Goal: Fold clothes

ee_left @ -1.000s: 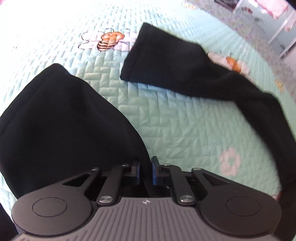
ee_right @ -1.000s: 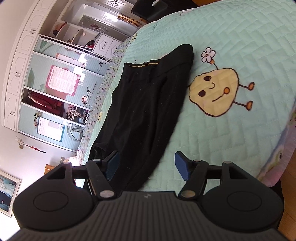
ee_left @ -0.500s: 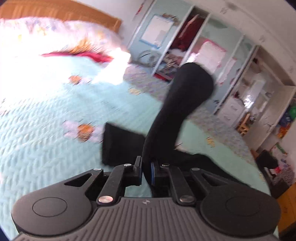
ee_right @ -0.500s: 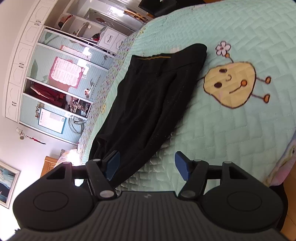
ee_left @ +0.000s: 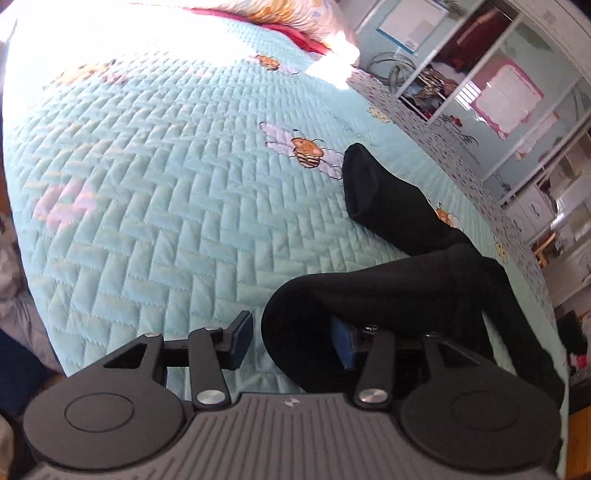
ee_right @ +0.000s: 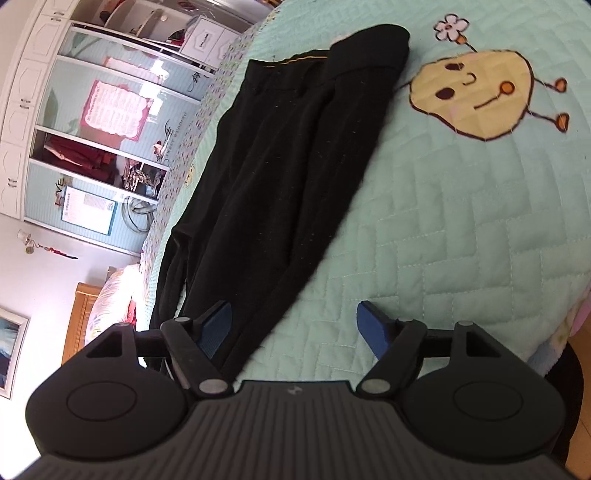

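Black trousers (ee_right: 288,166) lie lengthwise on the mint quilted bed (ee_right: 461,221), with the gold-stitched waistband at the far end. In the left wrist view one trouser leg (ee_left: 384,206) lies flat, and the other leg (ee_left: 369,295) is doubled back in a rounded fold. That fold sits between the fingers of my left gripper (ee_left: 291,343). Its jaws are opening: the cloth rests against the right pad, and a gap shows at the left pad. My right gripper (ee_right: 295,326) hovers over the trousers' near edge. Its jaws are opening wider, and the pads do not press the cloth.
Pillows (ee_left: 295,18) lie at the head of the bed (ee_left: 166,184). Open wardrobe shelves (ee_left: 480,74) stand beyond the bed's far side. A wooden headboard (ee_right: 81,317) shows in the right wrist view. The bed's edge drops off at the lower right (ee_right: 569,325).
My left gripper, shut on the raised trouser leg, swung across and came down, and its jaws have parted with the leg folded on the quilt. My right gripper crept closer and widened slightly.
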